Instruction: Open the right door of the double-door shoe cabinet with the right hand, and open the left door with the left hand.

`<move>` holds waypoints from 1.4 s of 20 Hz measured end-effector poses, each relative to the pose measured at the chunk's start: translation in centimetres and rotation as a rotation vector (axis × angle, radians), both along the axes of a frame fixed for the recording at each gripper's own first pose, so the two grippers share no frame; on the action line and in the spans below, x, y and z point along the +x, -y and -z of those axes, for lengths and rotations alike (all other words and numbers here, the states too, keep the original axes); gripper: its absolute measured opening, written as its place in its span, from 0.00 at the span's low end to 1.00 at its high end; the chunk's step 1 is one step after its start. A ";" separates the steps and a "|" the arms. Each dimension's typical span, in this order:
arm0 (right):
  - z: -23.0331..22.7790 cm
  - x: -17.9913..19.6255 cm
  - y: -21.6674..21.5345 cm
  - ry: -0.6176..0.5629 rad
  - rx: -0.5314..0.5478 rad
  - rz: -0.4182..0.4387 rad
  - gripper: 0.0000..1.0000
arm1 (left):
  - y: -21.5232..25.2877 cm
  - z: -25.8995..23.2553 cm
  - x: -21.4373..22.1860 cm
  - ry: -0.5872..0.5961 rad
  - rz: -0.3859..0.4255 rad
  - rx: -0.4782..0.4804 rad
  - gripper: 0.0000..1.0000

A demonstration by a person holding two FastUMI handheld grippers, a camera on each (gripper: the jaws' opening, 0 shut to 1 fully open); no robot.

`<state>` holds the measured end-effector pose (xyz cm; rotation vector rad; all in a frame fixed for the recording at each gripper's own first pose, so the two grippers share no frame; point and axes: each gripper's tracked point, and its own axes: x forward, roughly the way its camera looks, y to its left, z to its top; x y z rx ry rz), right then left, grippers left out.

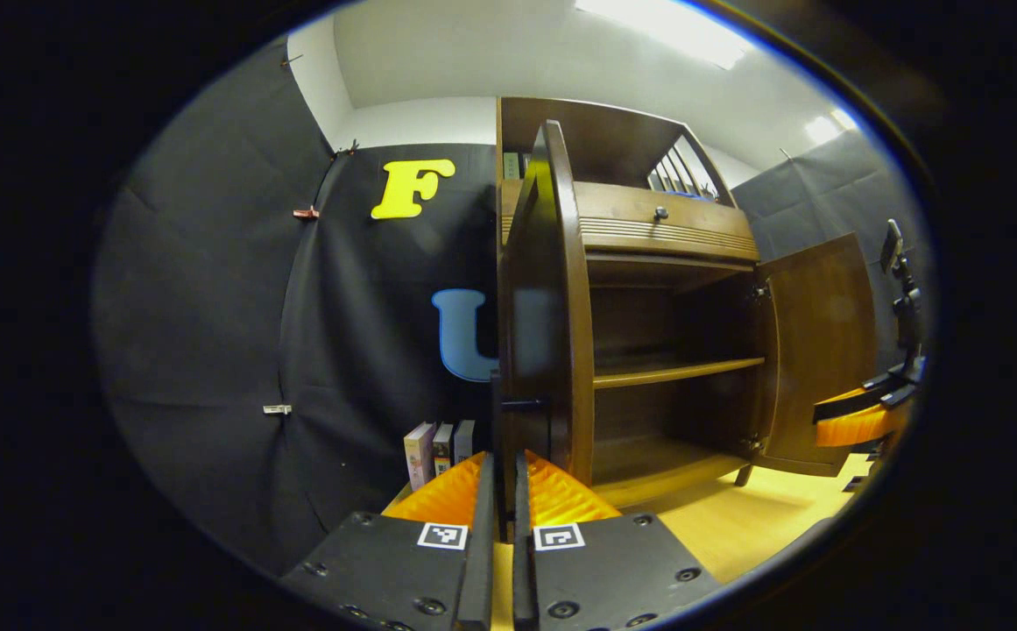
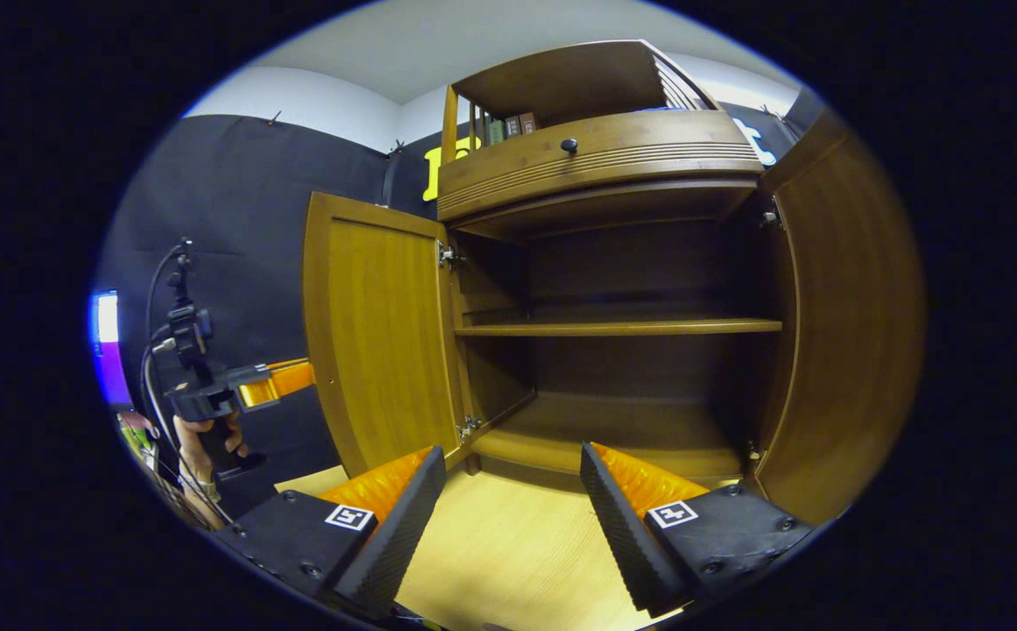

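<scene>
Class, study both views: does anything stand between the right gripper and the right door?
Nothing visible does. The right gripper, fingers apart, faces the cabinet's interior; the right door stands swung open just beside it, with bare wooden surface between.

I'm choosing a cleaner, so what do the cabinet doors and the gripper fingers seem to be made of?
The left door and right door look like varnished brown wood: grain lines, soft sheen. The right hand-held gripper's fingers look like black textured rubber or plastic pads backed by ribbed orange plastic.
</scene>
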<state>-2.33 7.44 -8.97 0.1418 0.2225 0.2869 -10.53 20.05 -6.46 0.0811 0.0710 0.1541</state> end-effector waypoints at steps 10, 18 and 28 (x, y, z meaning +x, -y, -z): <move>-1.6 1.9 4.6 0.030 -0.062 0.203 0.99 | 10.7 -2.7 2.8 -0.019 0.185 -0.018 0.47; -4.5 0.8 6.3 0.122 -0.204 0.265 0.98 | 14.4 -2.6 5.8 0.023 0.177 -0.005 0.99; -7.1 -0.3 8.9 0.180 -0.188 0.336 0.98 | 17.0 -2.9 7.0 0.050 0.163 0.021 0.99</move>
